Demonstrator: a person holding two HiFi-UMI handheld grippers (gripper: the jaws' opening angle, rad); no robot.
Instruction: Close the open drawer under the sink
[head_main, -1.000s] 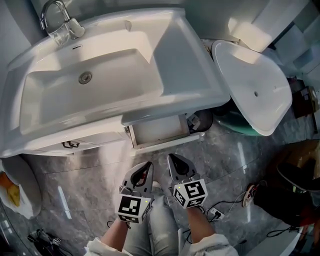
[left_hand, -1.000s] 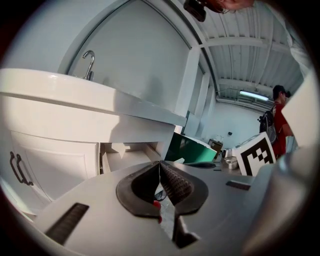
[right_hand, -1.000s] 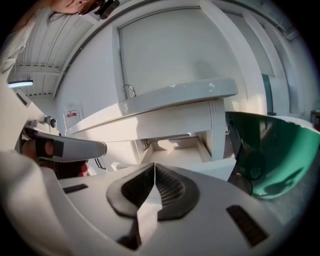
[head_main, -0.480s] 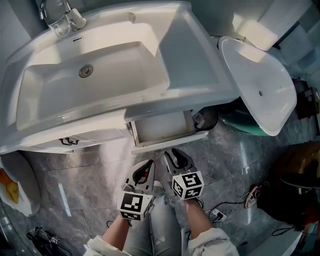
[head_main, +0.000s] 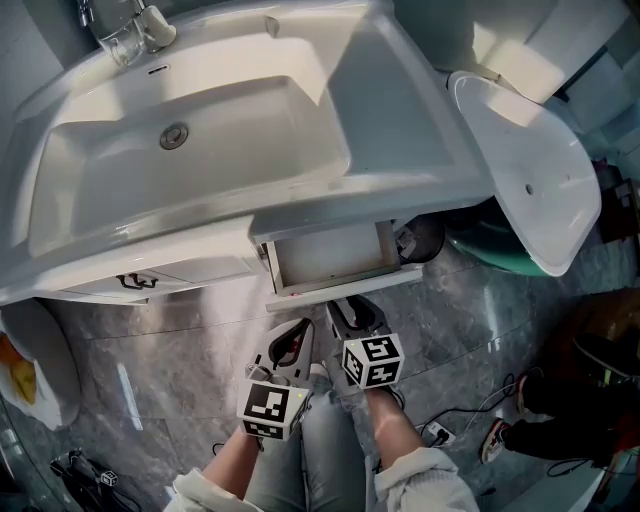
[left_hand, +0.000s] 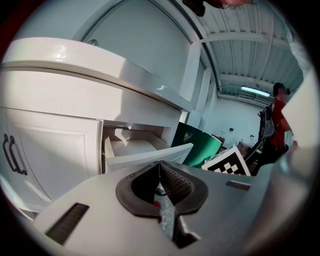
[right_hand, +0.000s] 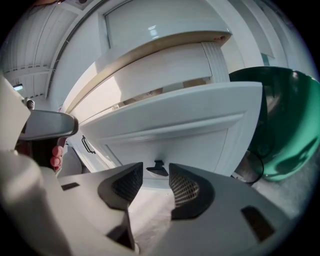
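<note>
The white drawer (head_main: 328, 256) under the sink (head_main: 190, 150) stands pulled out, its front panel (head_main: 345, 288) towards me. My right gripper (head_main: 350, 310) is just in front of that panel. Its jaws are opening and nothing is between them. In the right gripper view the drawer front (right_hand: 190, 130) fills the frame, and its small dark handle (right_hand: 158, 168) sits just beyond my right gripper (right_hand: 156, 176). My left gripper (head_main: 291, 345) hangs beside it, a little further back, shut and empty. In the left gripper view the left gripper (left_hand: 160, 165) points at the drawer (left_hand: 145, 154).
Left of the drawer is a cabinet door with a black handle (head_main: 135, 283). A loose white basin (head_main: 530, 170) leans at the right over a green tub (head_main: 490, 252). Cables (head_main: 445, 432) lie on the marble floor. A person in red (left_hand: 278, 120) stands far off.
Both grippers have come closer to the drawer front, the right one more. The right jaws have spread apart.
</note>
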